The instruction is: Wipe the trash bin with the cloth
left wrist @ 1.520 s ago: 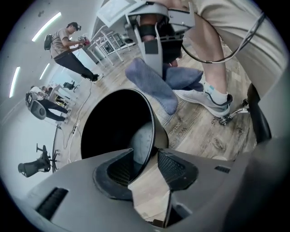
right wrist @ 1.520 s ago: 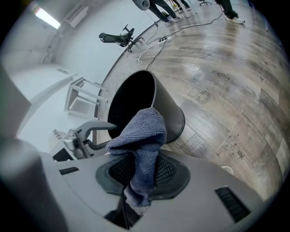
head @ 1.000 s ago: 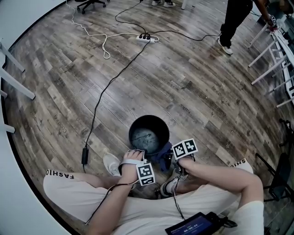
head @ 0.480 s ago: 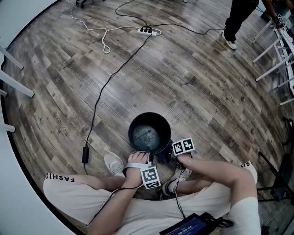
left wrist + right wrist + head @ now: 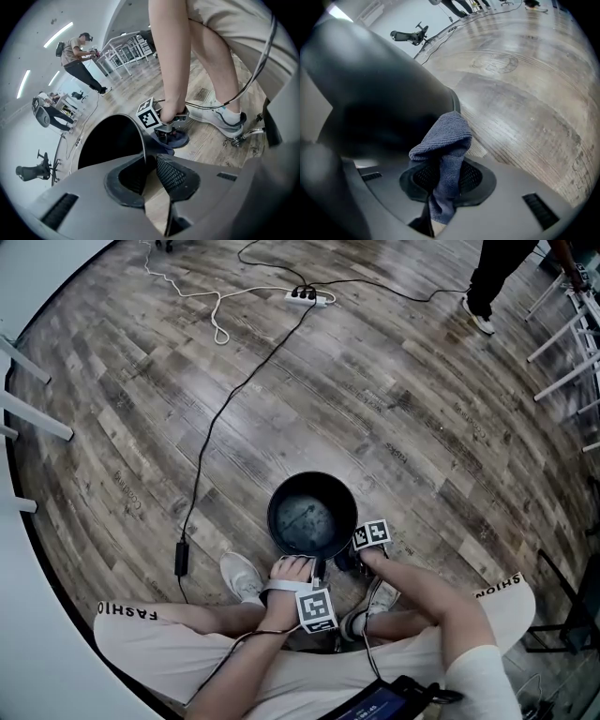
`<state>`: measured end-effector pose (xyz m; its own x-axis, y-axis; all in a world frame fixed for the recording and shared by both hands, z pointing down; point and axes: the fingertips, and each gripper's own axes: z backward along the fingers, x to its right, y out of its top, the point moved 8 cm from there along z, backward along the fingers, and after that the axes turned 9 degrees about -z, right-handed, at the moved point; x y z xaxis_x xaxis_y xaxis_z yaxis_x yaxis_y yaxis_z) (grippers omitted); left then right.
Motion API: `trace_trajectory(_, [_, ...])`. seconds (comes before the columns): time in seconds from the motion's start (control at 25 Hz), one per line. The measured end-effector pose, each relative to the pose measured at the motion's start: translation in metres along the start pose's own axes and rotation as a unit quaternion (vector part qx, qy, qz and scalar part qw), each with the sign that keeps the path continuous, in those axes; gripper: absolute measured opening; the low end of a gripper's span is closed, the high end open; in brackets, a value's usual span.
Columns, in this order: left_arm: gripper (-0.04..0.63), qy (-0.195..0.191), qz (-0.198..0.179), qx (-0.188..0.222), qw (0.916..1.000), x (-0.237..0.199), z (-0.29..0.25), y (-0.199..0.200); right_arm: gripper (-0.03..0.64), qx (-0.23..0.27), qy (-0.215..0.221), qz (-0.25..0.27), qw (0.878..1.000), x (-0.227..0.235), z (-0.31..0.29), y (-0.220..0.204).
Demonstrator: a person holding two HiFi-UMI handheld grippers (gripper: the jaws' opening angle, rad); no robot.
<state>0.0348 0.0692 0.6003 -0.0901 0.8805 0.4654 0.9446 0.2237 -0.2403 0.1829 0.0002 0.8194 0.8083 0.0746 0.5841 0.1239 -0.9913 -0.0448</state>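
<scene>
Black trash bin [image 5: 323, 486] on wood floor [image 5: 422, 409], our left gripper [image 5: 312, 568] at its near rim, our right gripper [image 5: 348, 556] with cloth [image 5: 339, 564] beside.

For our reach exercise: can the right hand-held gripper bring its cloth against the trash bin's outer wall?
Probably yes: the right hand-held gripper, shut on the cloth, sits beside the trash bin's wall, nothing between.
</scene>
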Motion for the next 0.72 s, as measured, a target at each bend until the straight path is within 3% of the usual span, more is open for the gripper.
trace_trajectory(0.2, [0.091,-0.006,-0.015,-0.005,0.9999,-0.001,0.001,-0.004,0.083,-0.015,-0.030,-0.029,0.999,-0.014,0.012,0.000])
trace_trajectory(0.36, [0.202,-0.036,-0.011,-0.024,0.9990,-0.010,0.006,-0.019,0.083,-0.038,-0.029,-0.022,0.999,-0.037,0.049,-0.004])
trace_trajectory(0.52, [0.213,-0.062,0.006,-0.052,0.9966,-0.015,0.007,-0.050,0.083,-0.040,-0.013,-0.027,0.999,-0.064,0.097,-0.011])
trace_trajectory(0.72, [0.212,-0.054,-0.023,-0.067,0.9960,-0.007,0.002,-0.051,0.083,-0.031,0.042,-0.033,0.998,-0.116,0.155,-0.020])
